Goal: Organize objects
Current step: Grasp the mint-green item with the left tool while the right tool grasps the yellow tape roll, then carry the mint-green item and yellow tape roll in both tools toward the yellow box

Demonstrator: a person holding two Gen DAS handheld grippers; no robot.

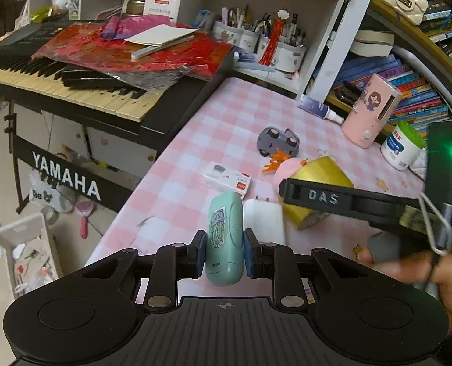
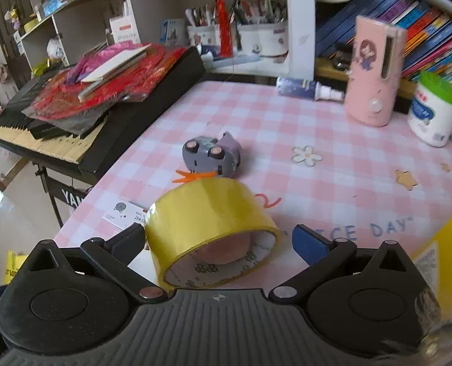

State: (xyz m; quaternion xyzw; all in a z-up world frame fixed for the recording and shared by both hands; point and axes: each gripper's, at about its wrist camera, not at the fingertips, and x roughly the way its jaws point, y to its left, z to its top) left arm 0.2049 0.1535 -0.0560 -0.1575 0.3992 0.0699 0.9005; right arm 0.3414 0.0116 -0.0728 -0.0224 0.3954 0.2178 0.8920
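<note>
My left gripper is shut on a mint green case with a jellyfish sticker, held upright above the pink checked table. My right gripper is open around a yellow tape roll lying on its side; the left finger touches the roll, the right blue pad stands apart. The right gripper also shows in the left wrist view, next to the tape roll. A grey toy car lies overturned behind the roll, and a small white card box lies near the table's left edge.
A pink dispenser, a white tub with green lid and a spray bottle stand at the back right. A Yamaha keyboard piled with red sheets adjoins the table's left. Pen cups and books fill the shelves. A white bin sits on the floor.
</note>
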